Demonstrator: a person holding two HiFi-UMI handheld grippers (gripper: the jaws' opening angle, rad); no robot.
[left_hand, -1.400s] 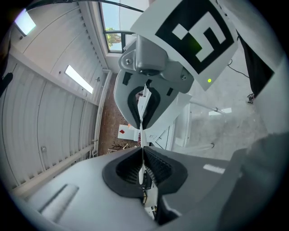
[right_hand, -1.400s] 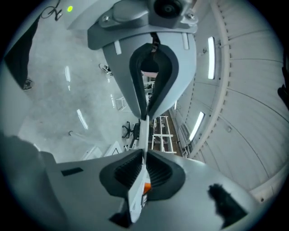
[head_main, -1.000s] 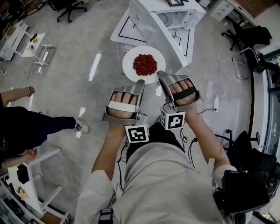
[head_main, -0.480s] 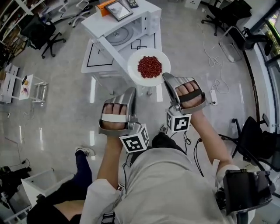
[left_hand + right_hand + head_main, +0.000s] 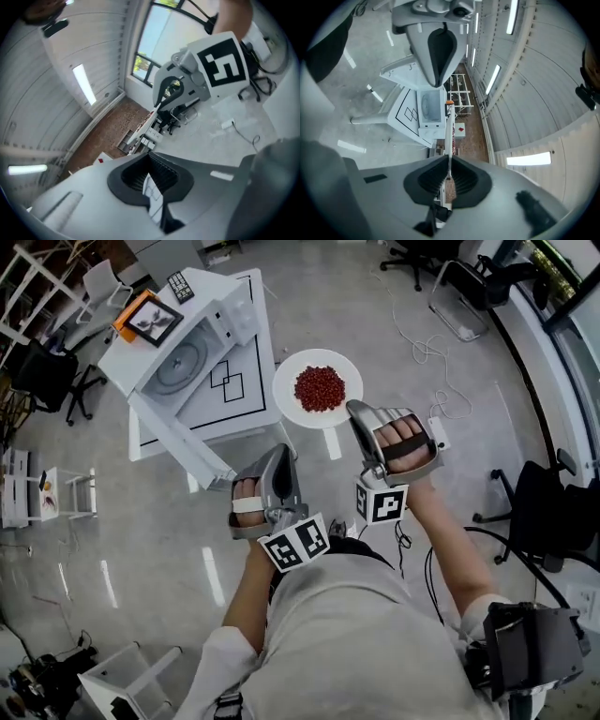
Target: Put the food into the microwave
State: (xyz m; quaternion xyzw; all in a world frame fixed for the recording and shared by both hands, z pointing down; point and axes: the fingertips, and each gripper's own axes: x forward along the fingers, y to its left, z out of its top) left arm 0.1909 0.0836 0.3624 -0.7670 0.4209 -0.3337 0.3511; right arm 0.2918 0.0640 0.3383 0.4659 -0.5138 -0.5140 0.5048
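In the head view a white plate carries a heap of red food. My right gripper is shut on the plate's near right rim and holds it level over the floor. Seen from the right gripper view, the plate is a thin edge-on line running out from between the pads of the right gripper. The white microwave stands on a white table left of the plate, with its door swung open. My left gripper is shut and empty, low beside the table's corner.
An orange-framed picture and a remote lie on top of the microwave. A power strip with cables lies on the floor to the right. Office chairs stand around, and a small white rack is at far left.
The whole view has swung: the microwave and table now lie left of the plate instead of behind it. Both grippers travelled with the plate; the left one rolled and dropped back.
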